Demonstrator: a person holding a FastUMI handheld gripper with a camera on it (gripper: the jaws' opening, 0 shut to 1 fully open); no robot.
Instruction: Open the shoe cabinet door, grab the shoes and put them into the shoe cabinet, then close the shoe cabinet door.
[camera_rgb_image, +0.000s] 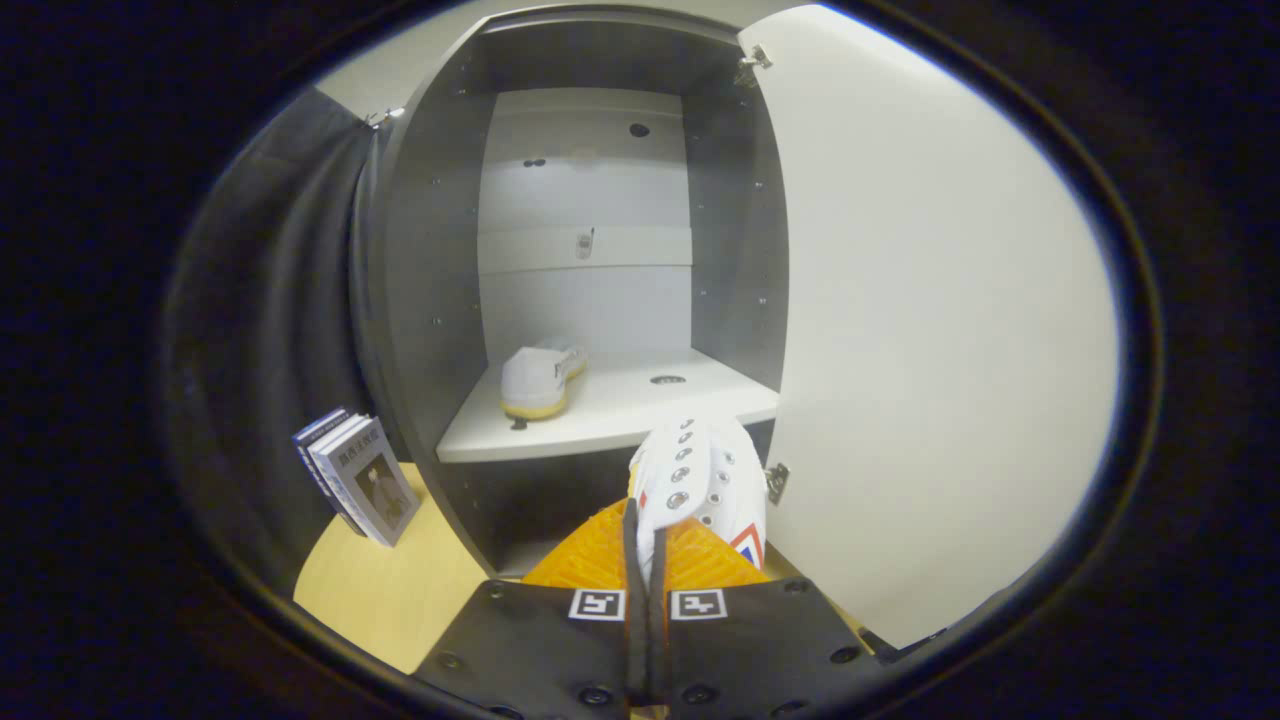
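**Second shoe held at the cabinet mouth, first already on the shelf**

Your tongs are closed almost fully, with a thin fold of the white shoe pinched between the two fingers. Both fingers press on it. The shoe rises from the grip with its row of metal eyelets facing you, and a red and blue mark shows low on its right side. It hangs just ahead of the fingers, in front of the near edge of the shelf.

The shoe cabinet stands straight ahead with dark side walls and a pale back panel. Its door is swung wide open to the right, the white inner face turned toward you, hinges visible at top and bottom of its left edge.

On the shelf, toward the left and far back, a second white shoe with a yellowish sole lies with its heel toward you. The right part of the shelf has a small dark hole in it.

Left of the cabinet, a few books stand upright on the wooden worktop, near the cabinet's left wall.
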